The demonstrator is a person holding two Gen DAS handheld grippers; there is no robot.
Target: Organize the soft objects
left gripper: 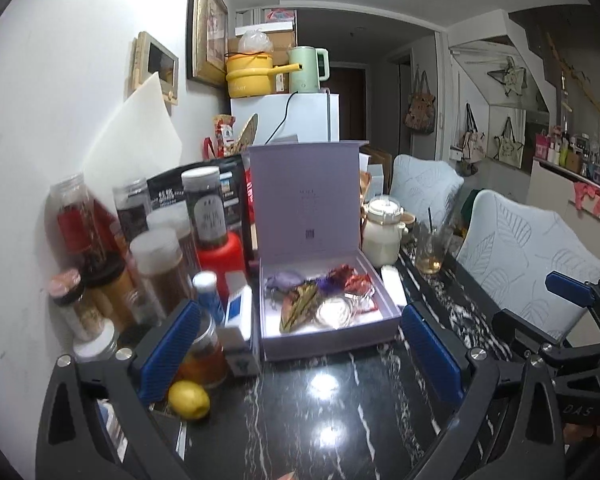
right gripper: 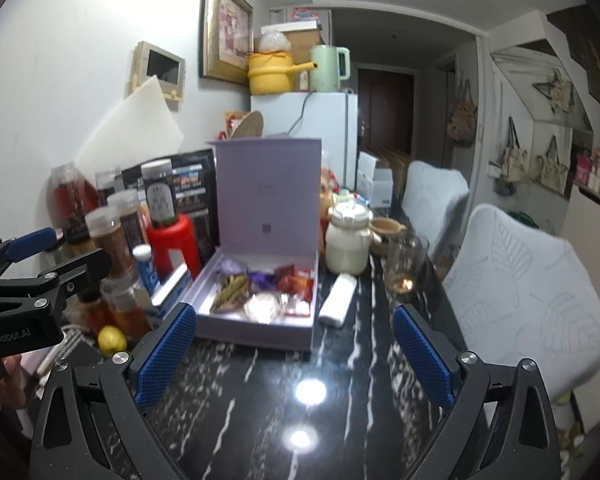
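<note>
An open lilac box (left gripper: 324, 346) (right gripper: 260, 338) stands on the black marble table (left gripper: 320, 420) (right gripper: 280, 400), its lid upright. Inside lie soft packets: a lilac pouch (left gripper: 286, 280) (right gripper: 232, 268), a green-brown leaf-patterned packet (left gripper: 298, 306) (right gripper: 230, 292), a purple wrapper (right gripper: 262, 279), red packets (left gripper: 356, 278) (right gripper: 296, 280) and a round silver pack (left gripper: 334, 312) (right gripper: 262, 306). My left gripper (left gripper: 300, 356) is open just before the box, nothing between its blue pads. My right gripper (right gripper: 292, 356) is open too, empty, a little short of the box's near right corner.
Jars and bottles (left gripper: 156, 256) (right gripper: 112, 236) crowd the left side beside the wall, with a lemon (left gripper: 189, 400) (right gripper: 111, 339) in front. A white roll (right gripper: 338, 298), a white jar (left gripper: 382, 232) (right gripper: 348, 240) and a glass (left gripper: 432, 248) (right gripper: 404, 268) stand right of the box. Pale chairs (right gripper: 528, 300) line the table's right edge.
</note>
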